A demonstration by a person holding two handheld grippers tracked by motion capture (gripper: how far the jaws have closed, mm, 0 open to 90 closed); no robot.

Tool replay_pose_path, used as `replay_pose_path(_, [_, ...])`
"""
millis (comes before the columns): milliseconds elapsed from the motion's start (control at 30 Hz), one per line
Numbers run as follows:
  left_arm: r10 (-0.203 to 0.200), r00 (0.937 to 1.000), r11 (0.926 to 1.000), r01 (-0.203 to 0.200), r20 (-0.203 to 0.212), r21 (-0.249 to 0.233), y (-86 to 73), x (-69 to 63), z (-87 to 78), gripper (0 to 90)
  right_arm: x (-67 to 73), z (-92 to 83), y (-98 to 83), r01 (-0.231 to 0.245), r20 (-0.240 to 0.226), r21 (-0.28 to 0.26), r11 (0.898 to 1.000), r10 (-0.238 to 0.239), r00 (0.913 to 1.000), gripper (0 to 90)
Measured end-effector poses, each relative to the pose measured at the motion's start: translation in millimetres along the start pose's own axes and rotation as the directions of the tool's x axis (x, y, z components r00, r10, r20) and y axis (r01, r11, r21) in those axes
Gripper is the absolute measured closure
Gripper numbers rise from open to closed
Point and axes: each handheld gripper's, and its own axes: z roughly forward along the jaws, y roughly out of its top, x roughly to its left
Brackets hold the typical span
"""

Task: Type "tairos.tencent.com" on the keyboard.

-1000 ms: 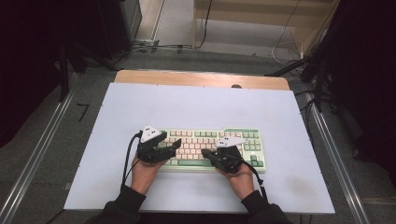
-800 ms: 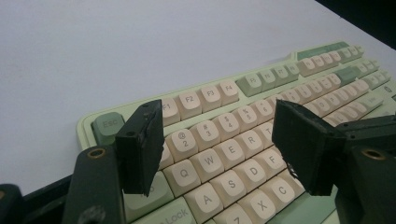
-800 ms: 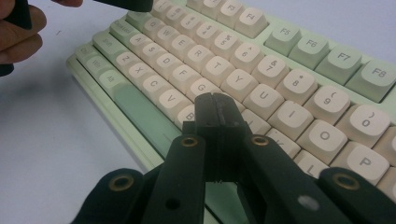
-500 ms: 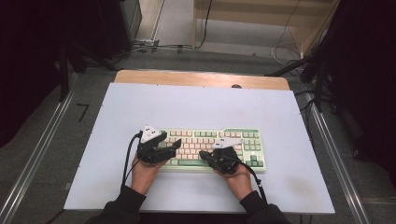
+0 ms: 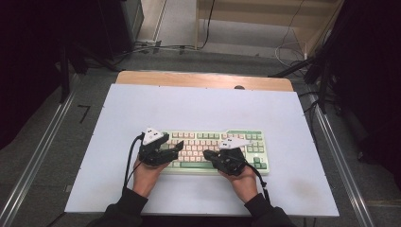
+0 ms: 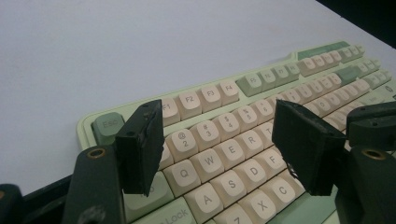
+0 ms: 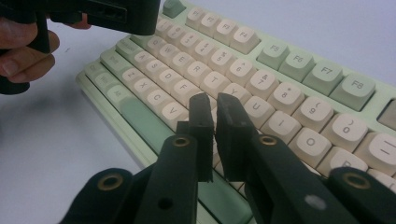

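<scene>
Typing looks under way, its progress unclear: the keyboard lies on the tabletop under both tongs; left tongs spread, empty; right tongs nearly together, just parting slightly, nothing between

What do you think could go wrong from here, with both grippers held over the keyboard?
The right gripper has nearly closed jaws, just opening slightly, with nothing between them; their blunt tip spans more than one keycap, so it could press two neighbouring keys at once. The left gripper hangs open above the letter rows, so a dip might catch a jaw on a keycap. The keyboard could slide on the smooth white table.
</scene>
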Motion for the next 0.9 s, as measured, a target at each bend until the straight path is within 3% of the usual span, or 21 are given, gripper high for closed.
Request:
replay_pose_path(300, [0.005,1.0000,1.0000,-0.005,0.001,0.005,-0.4,-0.1,0.7,34.8,-5.4,-2.2,0.2,-0.019,0.035,0.002,1.000,0.019,0.9992,33.7])
replay_pose_path(900, [0.009,0.9998,0.9999,-0.009,0.016,0.012,-0.4,-3.7,-0.4,34.8,-21.5,-14.3,0.6,-0.074,0.080,-0.025,0.997,0.076,0.9939,21.3])
